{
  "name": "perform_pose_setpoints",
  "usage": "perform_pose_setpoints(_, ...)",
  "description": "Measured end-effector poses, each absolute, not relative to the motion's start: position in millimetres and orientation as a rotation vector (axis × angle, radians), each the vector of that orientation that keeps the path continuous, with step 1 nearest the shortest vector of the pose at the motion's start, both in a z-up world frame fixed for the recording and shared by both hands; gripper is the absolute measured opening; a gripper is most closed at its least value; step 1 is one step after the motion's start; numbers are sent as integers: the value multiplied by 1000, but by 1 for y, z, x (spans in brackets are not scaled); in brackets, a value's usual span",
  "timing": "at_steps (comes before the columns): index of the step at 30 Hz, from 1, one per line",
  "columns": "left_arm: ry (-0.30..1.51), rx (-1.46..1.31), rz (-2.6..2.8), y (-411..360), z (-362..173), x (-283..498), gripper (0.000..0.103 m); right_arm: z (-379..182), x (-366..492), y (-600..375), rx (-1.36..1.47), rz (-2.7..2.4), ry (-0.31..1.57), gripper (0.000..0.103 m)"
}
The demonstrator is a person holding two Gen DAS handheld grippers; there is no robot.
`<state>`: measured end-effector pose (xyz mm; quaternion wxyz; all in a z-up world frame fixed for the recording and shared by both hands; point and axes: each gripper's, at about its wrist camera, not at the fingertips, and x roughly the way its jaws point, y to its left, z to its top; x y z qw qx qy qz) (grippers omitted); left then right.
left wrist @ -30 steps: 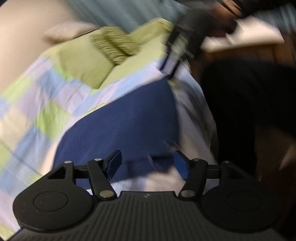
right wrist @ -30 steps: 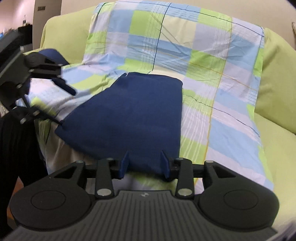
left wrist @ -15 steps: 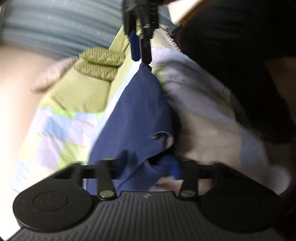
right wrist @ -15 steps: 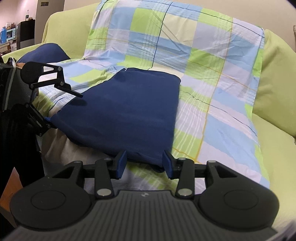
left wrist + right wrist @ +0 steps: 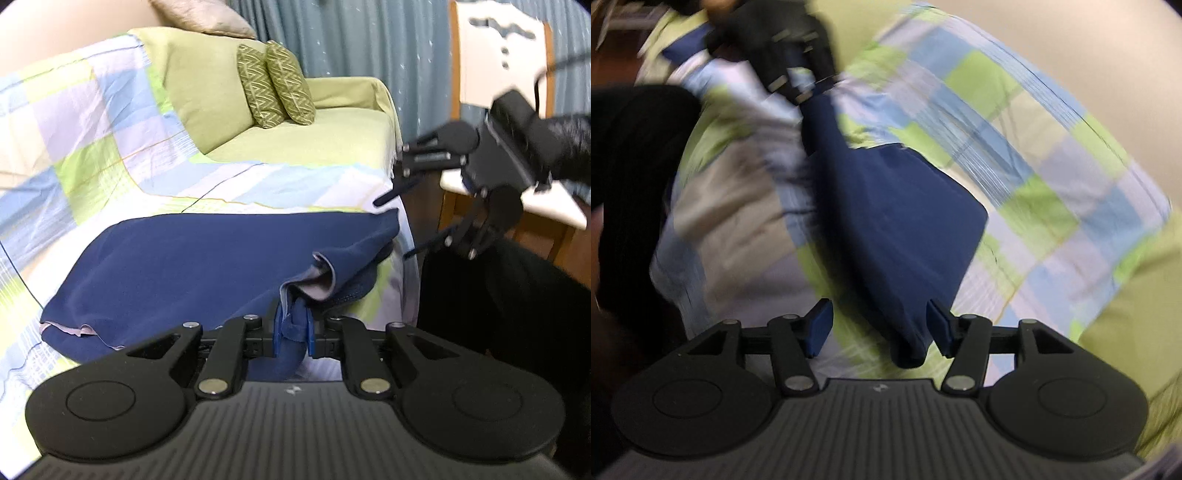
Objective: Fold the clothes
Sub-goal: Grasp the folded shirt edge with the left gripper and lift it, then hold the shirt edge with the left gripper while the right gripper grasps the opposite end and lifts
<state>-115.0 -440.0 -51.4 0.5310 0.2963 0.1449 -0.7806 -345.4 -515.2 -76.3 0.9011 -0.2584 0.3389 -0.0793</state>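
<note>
Two grippers work on one dark blue garment (image 5: 192,258), which lies folded flat on a checked sheet (image 5: 92,140) spread over a green sofa (image 5: 325,129).

L gripper (image 5: 293,332) is at the near edge of the cloth. Its jaws are pressed together w/ a bunched corner of the garment pinched between the blue pads. A bit of pale grey inside of the cloth shows by the pinch, & the corner is lifted up in a little fold.

R gripper (image 5: 879,328) has its jaws spread wide. In the right wrist view another corner of the garment (image 5: 897,236) pokes in between the fingers, closer to the right pad. Can't tell if a pad touches it. In the left wrist view the R gripper (image 5: 402,225) sits just off the far corner of the cloth, at the sofa's front edge, held by a black-gloved hand (image 5: 565,147).

In the right wrist view, the L gripper (image 5: 809,88) is blurry at the top, gripping the far end of the blue cloth, which stretches in a long shape between the 2 tools.

2 small patterned green cushions (image 5: 275,88) lean on the sofa back, well apart from the garment. A grey pillow (image 5: 203,16) sits on top of the sofa back. A wooden chair (image 5: 506,74) stands beside the sofa, w/ a blue-grey curtain (image 5: 369,37) behind.

No boxes or baskets show up.
</note>
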Motion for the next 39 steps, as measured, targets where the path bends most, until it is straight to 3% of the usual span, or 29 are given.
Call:
perform_pose_setpoints(10, 325, 774, -1851, -439, -57, -123, 14, -95, -323, -539, -655, -78, 682, 46)
perform_pose_setpoints(14, 262, 865, -1841, -437, -62, -138, 13, -98, -316, -535, -700, -86, 702, 28)
perform_pose_setpoints(16, 229, 893, -1836, -438, -62, -145, 12, -100, -313, -531, -726, -95, 720, 12)
perform_pose_setpoints(18, 210, 887, -1829, -433, -59, -145, 11, -94, -307, -527, -717, -105, 758, 9)
perform_pose_setpoints(28, 167, 841, -1737, -355, -47, -116, 10, -30, -301, -449, -720, -56, 730, 5)
perform_pose_setpoints(33, 111, 976, -1698, -346, -88, -133, 10, -67, -288, -425, -734, 10, 772, 4)
perform_pose_setpoints(38, -78, 1091, -1623, -334, -106, -155, 24, -82, -289, -425, -739, 18, 788, 4)
perform_pose_setpoints(39, -113, 1115, -1614, -332, -110, -158, 33, -79, -289, -427, -717, 17, 785, 4)
